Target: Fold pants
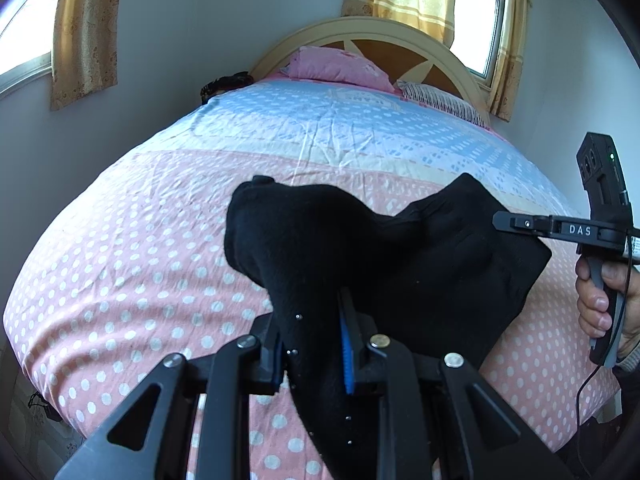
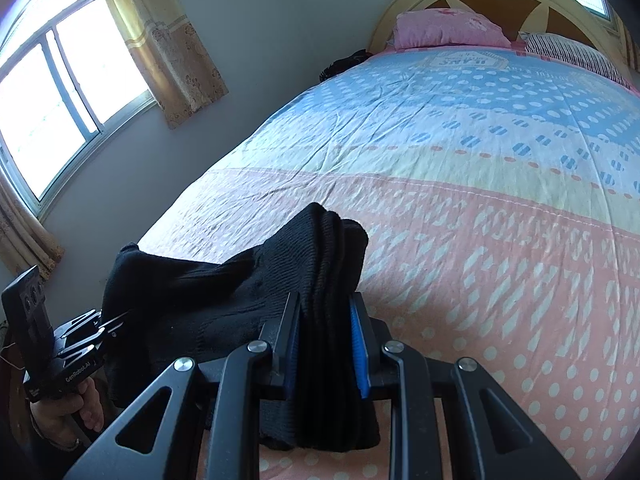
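Left wrist view: both grippers' jaws clamp pants [image 1: 360,248] edges above bed [image 1: 140,240].

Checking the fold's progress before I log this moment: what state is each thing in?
Black pants: bunched, gripped at two spots, part lifted above the bed.
Left gripper: shut on the pants.
Right gripper: shut on the pants' stacked layers.
Bedsheet: spread, lightly creased.
Pink pillow: lying at the headboard.
Curtains: drawn aside.

Black on pink and blue

Pants [image 1: 400,264] black; bedspread [image 1: 140,248] pink with white dots, blue farther up; curtains [image 1: 84,36] golden yellow; pillow [image 1: 340,66] pink.
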`<action>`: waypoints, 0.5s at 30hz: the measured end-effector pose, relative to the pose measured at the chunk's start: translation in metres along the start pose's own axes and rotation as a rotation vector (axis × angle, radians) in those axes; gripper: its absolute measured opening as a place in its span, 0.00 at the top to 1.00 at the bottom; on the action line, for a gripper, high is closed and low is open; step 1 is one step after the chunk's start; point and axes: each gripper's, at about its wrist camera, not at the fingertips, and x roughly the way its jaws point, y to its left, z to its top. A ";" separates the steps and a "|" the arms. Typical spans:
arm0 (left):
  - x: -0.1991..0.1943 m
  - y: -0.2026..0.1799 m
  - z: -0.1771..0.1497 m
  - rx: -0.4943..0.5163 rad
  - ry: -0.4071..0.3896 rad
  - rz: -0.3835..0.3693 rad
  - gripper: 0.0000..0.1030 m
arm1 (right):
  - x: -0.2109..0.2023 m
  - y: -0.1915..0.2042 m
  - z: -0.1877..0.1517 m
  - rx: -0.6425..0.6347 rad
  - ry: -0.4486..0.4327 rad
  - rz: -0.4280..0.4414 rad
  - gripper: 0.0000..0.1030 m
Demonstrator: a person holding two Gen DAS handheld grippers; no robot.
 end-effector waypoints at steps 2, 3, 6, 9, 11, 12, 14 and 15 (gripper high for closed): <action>0.004 -0.001 -0.002 0.011 0.005 0.010 0.78 | 0.004 -0.002 -0.001 0.008 0.006 -0.004 0.77; 0.006 -0.001 -0.004 0.017 0.007 0.015 0.78 | 0.006 -0.004 -0.002 0.011 0.010 -0.008 0.77; 0.011 -0.003 -0.007 0.036 0.011 0.030 0.78 | 0.012 -0.010 -0.005 0.035 0.025 -0.006 0.77; 0.015 -0.003 -0.010 0.045 0.016 0.042 0.77 | 0.017 -0.014 -0.006 0.047 0.035 -0.006 0.77; 0.016 -0.003 -0.012 0.057 0.013 0.051 0.76 | 0.019 -0.014 -0.008 0.044 0.039 -0.013 0.77; 0.017 -0.003 -0.013 0.060 0.013 0.053 0.75 | 0.020 -0.014 -0.008 0.043 0.041 -0.018 0.77; 0.019 -0.003 -0.014 0.071 0.016 0.065 0.68 | 0.023 -0.016 -0.009 0.043 0.048 -0.033 0.77; 0.021 -0.002 -0.015 0.074 0.019 0.078 0.63 | 0.025 -0.016 -0.009 0.040 0.051 -0.040 0.76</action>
